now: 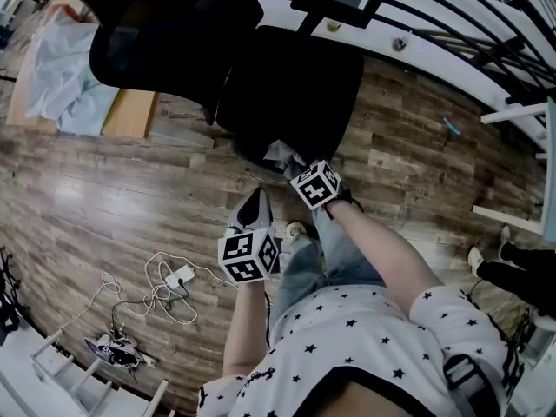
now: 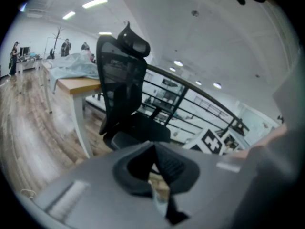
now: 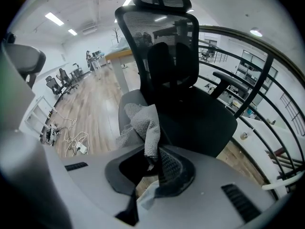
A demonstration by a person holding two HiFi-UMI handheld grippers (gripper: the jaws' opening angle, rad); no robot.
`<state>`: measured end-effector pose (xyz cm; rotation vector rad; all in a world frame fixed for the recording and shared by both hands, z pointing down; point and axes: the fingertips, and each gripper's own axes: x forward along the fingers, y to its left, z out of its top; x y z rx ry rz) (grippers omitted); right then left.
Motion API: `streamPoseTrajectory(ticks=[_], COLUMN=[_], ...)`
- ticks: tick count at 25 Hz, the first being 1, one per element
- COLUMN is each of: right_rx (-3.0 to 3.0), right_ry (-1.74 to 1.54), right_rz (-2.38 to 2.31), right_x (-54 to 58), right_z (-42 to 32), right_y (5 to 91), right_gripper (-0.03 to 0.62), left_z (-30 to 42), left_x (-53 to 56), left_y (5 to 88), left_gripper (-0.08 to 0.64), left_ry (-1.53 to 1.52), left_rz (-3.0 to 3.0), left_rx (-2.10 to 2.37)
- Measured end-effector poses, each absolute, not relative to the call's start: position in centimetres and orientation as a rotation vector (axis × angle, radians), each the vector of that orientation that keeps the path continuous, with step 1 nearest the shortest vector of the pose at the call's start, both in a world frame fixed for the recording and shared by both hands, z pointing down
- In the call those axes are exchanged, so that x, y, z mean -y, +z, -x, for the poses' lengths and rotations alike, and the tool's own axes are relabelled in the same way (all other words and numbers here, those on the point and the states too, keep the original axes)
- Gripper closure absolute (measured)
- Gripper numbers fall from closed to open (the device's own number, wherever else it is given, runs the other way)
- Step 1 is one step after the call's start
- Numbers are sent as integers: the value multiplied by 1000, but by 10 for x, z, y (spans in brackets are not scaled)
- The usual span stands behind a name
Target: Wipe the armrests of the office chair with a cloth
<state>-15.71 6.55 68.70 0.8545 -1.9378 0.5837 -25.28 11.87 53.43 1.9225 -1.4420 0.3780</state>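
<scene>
Crumpled grey cloth (image 3: 144,123), pinched in the right gripper (image 3: 151,160), fronts the black office chair (image 3: 200,113).

Grey cloth (image 3: 145,123); black mesh chair (image 3: 200,118); brown wood-grain floor (image 1: 104,198).

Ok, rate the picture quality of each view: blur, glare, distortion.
Head view: strong fisheye bows the floor planks, with a pale glare patch on them at left. Left gripper view: softest, the office chair smeared, dark corners. Right gripper view: sharpest, the cloth weave readable, though the railing curves.
</scene>
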Motion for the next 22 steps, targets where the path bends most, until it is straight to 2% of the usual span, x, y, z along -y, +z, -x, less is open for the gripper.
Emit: streamPoseTrajectory(ticks=[22], right_rx=[1845], right_ry=[607], right_rz=[-978], right_x=[-71], right_z=[106], right_y=[688], right_gripper=[560], left_z=[247], left_x=[-131], left_y=[530], left_gripper=[555], left_ry=[378], left_rz=[-1948], left_rx=[1413])
